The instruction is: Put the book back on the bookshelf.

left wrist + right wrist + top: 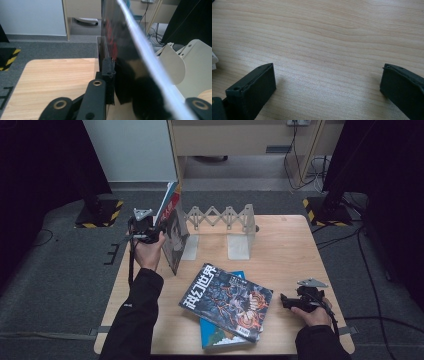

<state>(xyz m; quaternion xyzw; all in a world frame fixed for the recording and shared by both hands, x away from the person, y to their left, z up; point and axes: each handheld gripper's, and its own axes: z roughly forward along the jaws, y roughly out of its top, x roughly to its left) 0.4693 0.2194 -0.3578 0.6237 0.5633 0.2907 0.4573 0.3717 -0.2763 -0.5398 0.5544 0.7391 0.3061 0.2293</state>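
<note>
We see our left gripper (159, 236) fingers closed on one standing magazine (175, 237), two more magazines (227, 301) flat on the counter (290, 255), and our right gripper (285, 301) fingers open.

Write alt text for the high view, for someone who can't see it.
A person's left claw grips a magazine standing on edge against a white expanding book rack on a wooden table. Two more magazines lie stacked nearby, beside the open right claw.

Left gripper (159, 234) raised, fingers nearly together; right gripper (283, 301) low, fingers wide apart.
</note>
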